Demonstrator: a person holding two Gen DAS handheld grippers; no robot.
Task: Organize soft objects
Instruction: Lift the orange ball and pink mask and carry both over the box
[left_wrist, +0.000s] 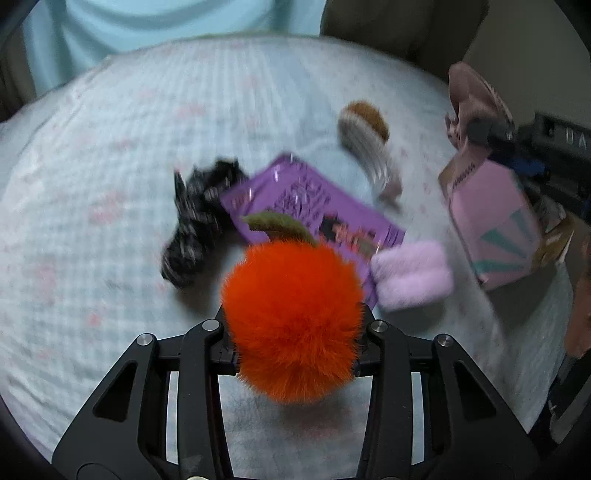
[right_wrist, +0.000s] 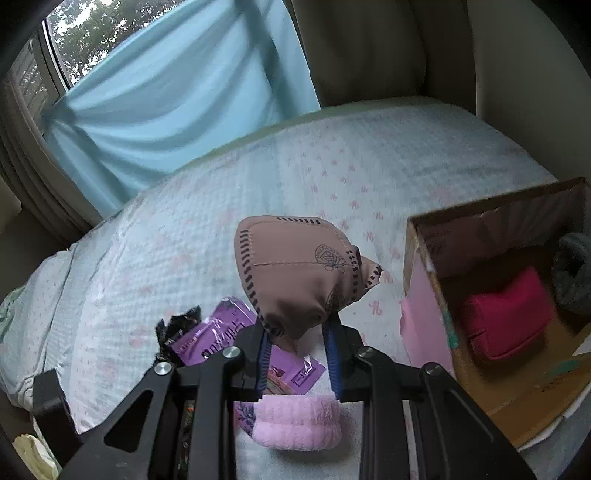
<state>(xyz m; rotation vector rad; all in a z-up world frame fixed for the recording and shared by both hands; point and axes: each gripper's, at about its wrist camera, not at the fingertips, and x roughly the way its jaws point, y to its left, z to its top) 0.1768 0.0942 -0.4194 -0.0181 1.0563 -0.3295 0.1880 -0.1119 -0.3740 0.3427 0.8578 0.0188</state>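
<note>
My left gripper (left_wrist: 293, 325) is shut on a fluffy orange pom-pom fruit (left_wrist: 291, 317) with a green stem, held above the bed. My right gripper (right_wrist: 299, 328) is shut on a brown stitched fabric pouch (right_wrist: 295, 269) and holds it in the air to the left of the open cardboard box (right_wrist: 424, 236); the pouch also shows in the left wrist view (left_wrist: 469, 96). On the bed lie a pink fuzzy roll (left_wrist: 412, 277), a purple packet (left_wrist: 314, 206), a black patterned cloth (left_wrist: 199, 218) and a brown-and-white striped soft item (left_wrist: 365, 136).
The pink-sided box (left_wrist: 491, 221) stands at the bed's right and holds a red pouch (right_wrist: 506, 317) and a grey knitted item (right_wrist: 574, 266). The bed has a pale quilted cover (right_wrist: 258, 177). A blue curtain (right_wrist: 177, 92) and beige headboard (right_wrist: 388, 48) lie behind.
</note>
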